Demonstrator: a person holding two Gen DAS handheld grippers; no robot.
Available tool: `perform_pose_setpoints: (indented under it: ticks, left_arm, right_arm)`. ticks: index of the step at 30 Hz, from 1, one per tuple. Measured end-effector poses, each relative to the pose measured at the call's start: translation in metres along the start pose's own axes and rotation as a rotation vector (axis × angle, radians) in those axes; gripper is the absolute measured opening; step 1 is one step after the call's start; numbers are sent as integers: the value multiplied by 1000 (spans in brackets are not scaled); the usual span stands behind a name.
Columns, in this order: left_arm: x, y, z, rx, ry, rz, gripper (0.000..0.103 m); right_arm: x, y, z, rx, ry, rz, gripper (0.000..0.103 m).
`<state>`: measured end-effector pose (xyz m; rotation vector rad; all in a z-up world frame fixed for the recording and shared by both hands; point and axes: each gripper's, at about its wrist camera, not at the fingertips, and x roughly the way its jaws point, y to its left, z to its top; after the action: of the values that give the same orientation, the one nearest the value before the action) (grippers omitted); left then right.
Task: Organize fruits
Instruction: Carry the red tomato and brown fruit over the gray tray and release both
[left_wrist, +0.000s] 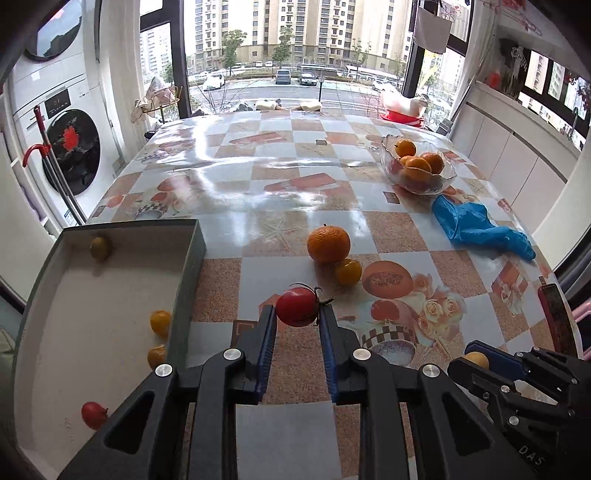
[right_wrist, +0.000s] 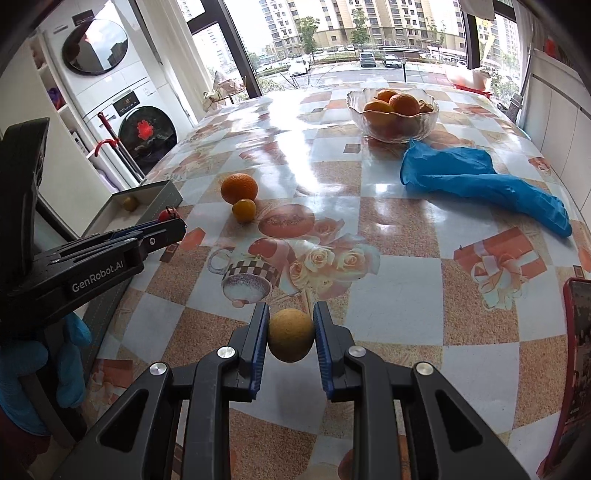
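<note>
1. The left tool (left_wrist: 297, 314) is clamped on a small red tomato (left_wrist: 297, 306), held above the worktop (left_wrist: 295, 206) so it can swing to the box.
2. The box (left_wrist: 184, 266) sits at 9 o'clock, already holding small fruits: likely the sorting target.
3. The right tool (right_wrist: 291, 334) grips a yellow-green round fruit (right_wrist: 291, 335).
4. A large orange (left_wrist: 328, 243) and small yellow fruit (left_wrist: 348, 271) touch at 12 o'clock, awaiting pickup; the glass bowl (left_wrist: 417, 184) holds oranges at 1 o'clock.

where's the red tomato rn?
The red tomato is clamped between the left gripper fingers, centre of the left wrist view, above the tablecloth just right of the grey box, with the large orange beyond it.
</note>
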<state>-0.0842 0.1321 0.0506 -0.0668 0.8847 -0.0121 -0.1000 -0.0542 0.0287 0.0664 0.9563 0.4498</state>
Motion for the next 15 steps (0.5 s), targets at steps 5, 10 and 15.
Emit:
perform_pose_setpoints:
  ticks: [5,10,15]
  left_arm:
    - [-33,51,-13,-64,-36,78,25]
    - [-48,109,-38,-174,-36,194,25]
    - [-37,145,-62,-258,25,253,25]
  right_arm:
    - [10,49,18,-45,7,101,27]
    - [28,116,31,-109,28,212,27]
    - [51,182,42,-177,75,322,27]
